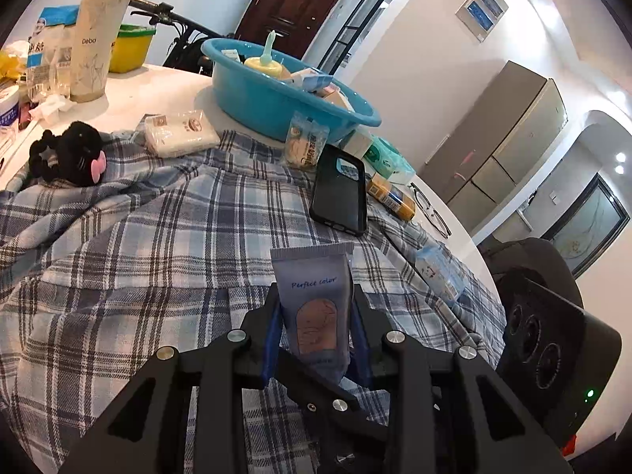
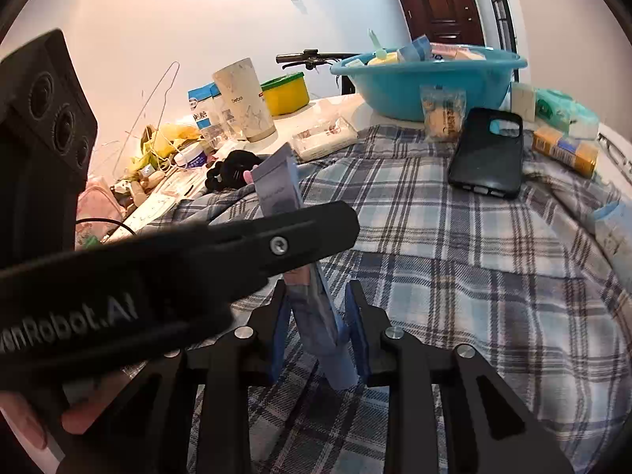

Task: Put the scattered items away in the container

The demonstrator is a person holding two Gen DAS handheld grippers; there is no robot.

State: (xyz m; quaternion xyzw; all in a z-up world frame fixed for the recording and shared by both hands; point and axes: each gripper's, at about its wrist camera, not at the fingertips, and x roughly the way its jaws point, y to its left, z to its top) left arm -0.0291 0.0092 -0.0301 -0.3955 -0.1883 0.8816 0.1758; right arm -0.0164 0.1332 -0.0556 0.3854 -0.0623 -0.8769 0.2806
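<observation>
Blue-grey plastic, printed "Perfect color": a squeeze tube point(image 1: 314, 308) stands upright between the two tools above the plaid cloth point(image 1: 138, 245). The left gripper point(image 1: 316, 318) has its blue pads pressed against the tube's sides, so its jaws are clamped on the tube. In the right wrist view the same tube point(image 2: 276, 187) passes behind the left tool's black finger and its lower end drops between the pads of the right gripper point(image 2: 320, 324). Those jaws stand narrowly apart around that end, with a gap showing on the right side; whether the left pad touches it I cannot tell.

Far across the cloth sits the blue plastic basin point(image 1: 252, 96), already holding a yellow bottle point(image 1: 265, 64) and several small packs. A black phone case point(image 1: 340, 193) lies near the basin's right side, a white tissue pack point(image 1: 179, 134) to its left, and a black plush toy point(image 1: 71, 152) at the far left.
</observation>
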